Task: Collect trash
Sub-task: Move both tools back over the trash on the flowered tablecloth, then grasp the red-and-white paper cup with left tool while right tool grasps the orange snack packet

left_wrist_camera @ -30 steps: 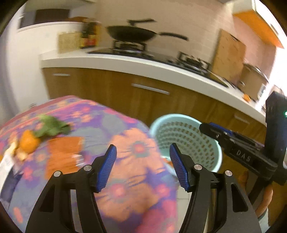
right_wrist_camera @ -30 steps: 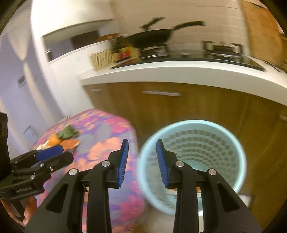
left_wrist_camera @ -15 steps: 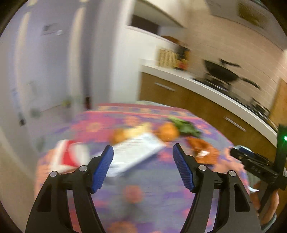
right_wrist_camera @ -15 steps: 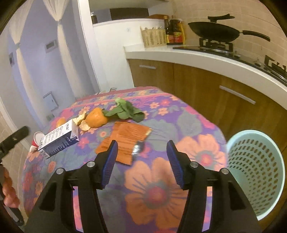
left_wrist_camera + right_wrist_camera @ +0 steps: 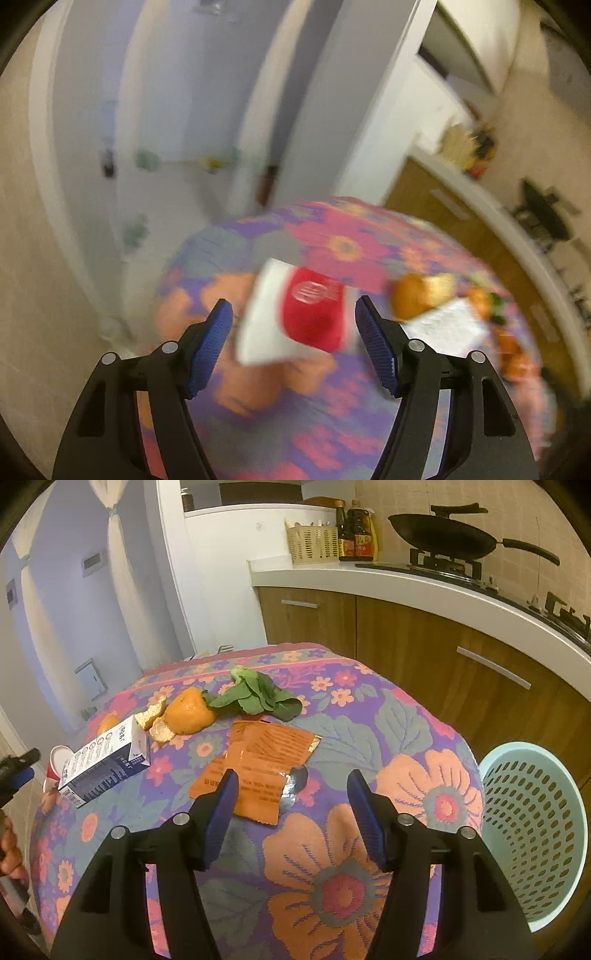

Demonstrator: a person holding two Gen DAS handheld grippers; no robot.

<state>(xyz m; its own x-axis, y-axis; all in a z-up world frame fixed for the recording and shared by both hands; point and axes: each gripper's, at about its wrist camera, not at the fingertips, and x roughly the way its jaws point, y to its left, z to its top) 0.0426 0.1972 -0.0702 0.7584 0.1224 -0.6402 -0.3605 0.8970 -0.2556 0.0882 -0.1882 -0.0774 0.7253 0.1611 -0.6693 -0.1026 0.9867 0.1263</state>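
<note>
Progress: most of the trash is still lying on the worktop [image 5: 369,716], a round surface under a flowered cloth. Nothing is held. The bin [image 5: 532,830], a pale perforated basket, is standing on the floor at the right of the worktop; its visible inner wall is showing no contents, but the bottom is hidden, so what has been collected so far cannot be told.

Items remaining on the worktop, as far as the views show:
- an orange wrapper [image 5: 262,764], lying flat near the middle;
- a peeled orange [image 5: 190,712] with peel pieces touching it, far of the wrapper;
- green leaves [image 5: 258,698], just right of the orange;
- a carton [image 5: 105,762] on its side at the left;
- a red-and-white cup [image 5: 306,314], tipped over at the left edge beside the carton.

Pose, left tongs [image 5: 293,332]: the jaws are standing wide apart, framing the cup and not touching it. The view is blurred, suggesting motion. Judged step: approaching the cup for a grasp.

Pose, right tongs [image 5: 291,805]: the jaws are standing apart, empty, hovering above the worktop and pointing at the near edge of the wrapper, with the bin well to the right.
</note>
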